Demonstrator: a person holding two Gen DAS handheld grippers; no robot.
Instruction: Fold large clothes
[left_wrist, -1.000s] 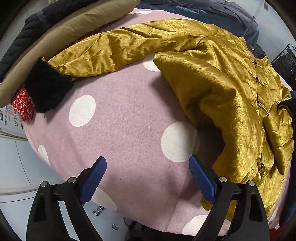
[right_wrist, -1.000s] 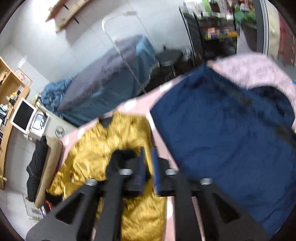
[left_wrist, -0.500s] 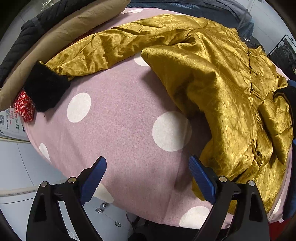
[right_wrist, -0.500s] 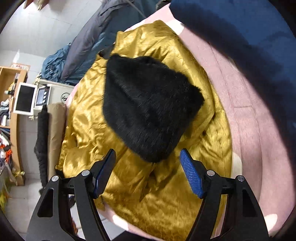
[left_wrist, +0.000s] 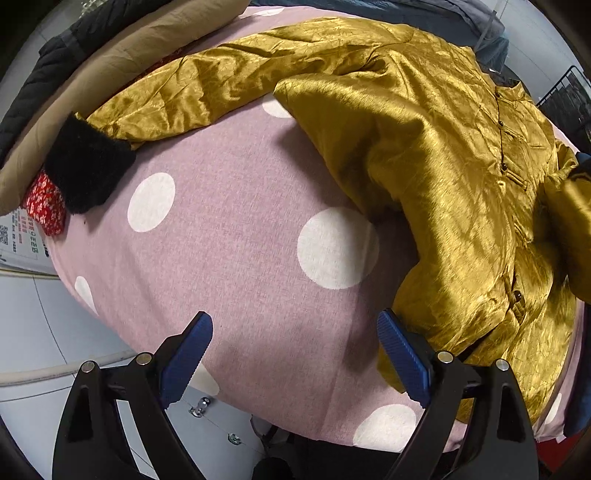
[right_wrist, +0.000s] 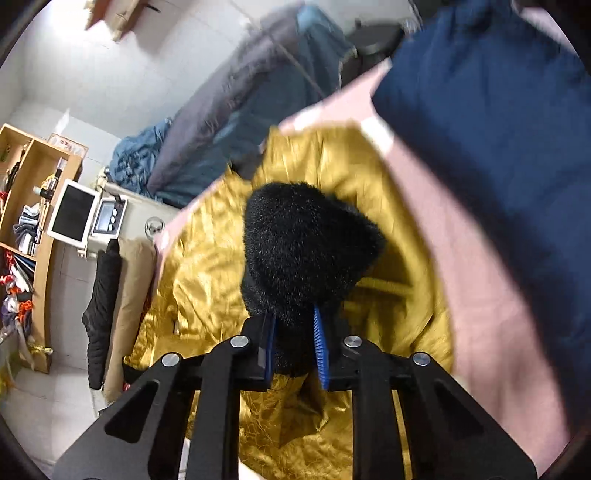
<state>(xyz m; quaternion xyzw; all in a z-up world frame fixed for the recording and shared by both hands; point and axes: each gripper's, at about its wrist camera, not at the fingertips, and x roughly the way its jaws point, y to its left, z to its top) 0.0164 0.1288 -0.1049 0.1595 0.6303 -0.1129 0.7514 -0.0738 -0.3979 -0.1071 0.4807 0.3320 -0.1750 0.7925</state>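
My right claw (right_wrist: 293, 343), open moments ago, now clenches the black fur cuff (right_wrist: 306, 247); sleeve fold begins; left claw (left_wrist: 295, 354) stays released.

Fisheye-warped edges, right-wrist motion blur

right claw (right_wrist: 293, 341) tight on black fur cuff (right_wrist: 306, 251) above gold jacket (right_wrist: 207, 258)

Left gripper (left_wrist: 291, 354) fingers spread wide (holding nothing); right gripper (right_wrist: 295, 343) fingers clamped together.
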